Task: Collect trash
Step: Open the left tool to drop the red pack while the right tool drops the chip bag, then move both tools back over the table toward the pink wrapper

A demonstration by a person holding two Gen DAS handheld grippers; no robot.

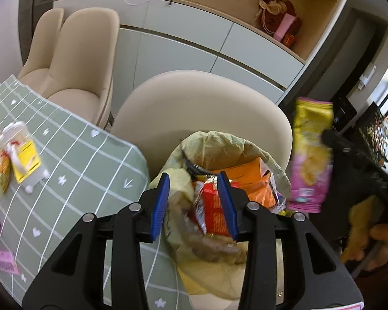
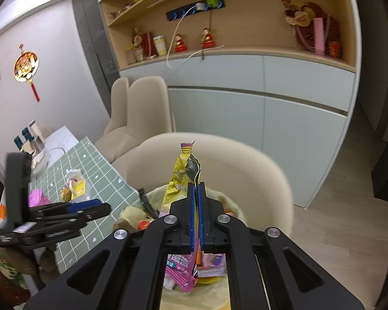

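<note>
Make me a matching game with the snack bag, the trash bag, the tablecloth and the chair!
Things:
1. yellow and pink snack bag
2. trash bag
3. tablecloth
4. chair

Matches:
A. green with white lines
B. pinched in the right gripper
C. beige, behind the trash
D. full of wrappers, under the open left gripper

Pairs: 1-B, 2-D, 3-A, 4-C

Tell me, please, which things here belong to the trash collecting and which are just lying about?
Job:
- trash bag, wrappers inside
- yellow-pink snack packet, clamped in right gripper
- left gripper, open over the bag
- wrappers on table

Lying about:
- beige chairs
- shelf ornaments
</note>
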